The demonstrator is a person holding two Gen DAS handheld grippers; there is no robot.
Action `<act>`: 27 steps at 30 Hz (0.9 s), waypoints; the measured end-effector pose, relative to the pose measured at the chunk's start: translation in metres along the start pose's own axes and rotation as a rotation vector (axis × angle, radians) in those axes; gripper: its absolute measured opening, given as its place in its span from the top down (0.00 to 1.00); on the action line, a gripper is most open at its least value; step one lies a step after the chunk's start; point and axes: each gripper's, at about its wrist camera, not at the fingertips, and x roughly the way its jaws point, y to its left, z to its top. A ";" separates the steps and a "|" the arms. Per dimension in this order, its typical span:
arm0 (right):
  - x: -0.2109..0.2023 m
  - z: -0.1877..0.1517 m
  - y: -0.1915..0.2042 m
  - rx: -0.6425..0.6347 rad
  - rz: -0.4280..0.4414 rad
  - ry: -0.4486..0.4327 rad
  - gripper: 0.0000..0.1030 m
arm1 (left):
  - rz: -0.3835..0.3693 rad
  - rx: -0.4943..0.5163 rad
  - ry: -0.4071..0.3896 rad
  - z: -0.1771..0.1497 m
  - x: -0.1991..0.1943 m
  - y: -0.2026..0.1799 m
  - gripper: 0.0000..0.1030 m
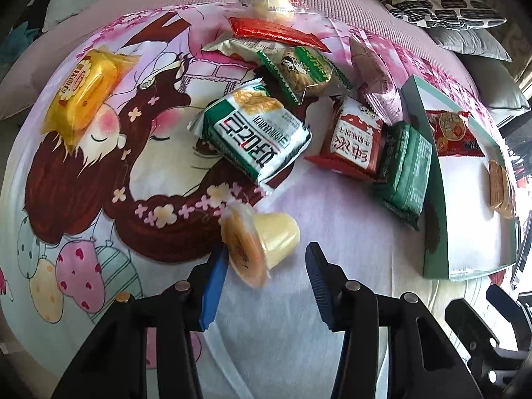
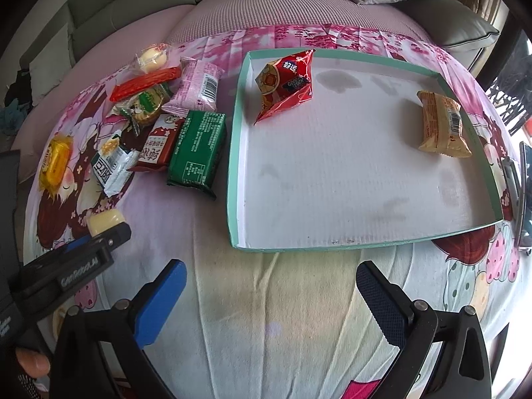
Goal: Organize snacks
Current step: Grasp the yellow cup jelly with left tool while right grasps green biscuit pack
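Two snacks lie in the tray [image 2: 335, 242]; roughly ten remain outside. The left gripper [image 1: 266, 266] (jaws apart) straddles the jelly cup [image 1: 262, 242]; the right gripper [image 2: 271, 296] is spread wide and empty.

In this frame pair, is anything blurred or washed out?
Left wrist view: the yellow jelly cup with orange lid between the open left gripper fingers is motion-smeared; packets stay sharp. Right wrist view: sharp, fisheye-bowed teal-rimmed cardboard tray, overexposed window at right edge.

Your tray [image 2: 232, 153] floor lies mostly bare between the red packet [image 2: 286, 83] and tan packet [image 2: 442, 123]; the green pack [image 2: 196, 153] crowds its left wall.
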 end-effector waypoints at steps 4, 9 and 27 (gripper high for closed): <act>-0.005 0.002 -0.001 -0.001 0.000 -0.018 0.00 | -0.004 0.008 -0.008 0.011 0.004 -0.005 0.52; -0.012 0.004 0.000 -0.011 -0.004 -0.043 0.00 | -0.039 -0.037 -0.009 0.024 0.008 -0.004 0.52; -0.016 0.021 0.012 -0.051 0.042 -0.083 0.00 | -0.006 -0.053 -0.026 0.048 0.024 -0.008 0.54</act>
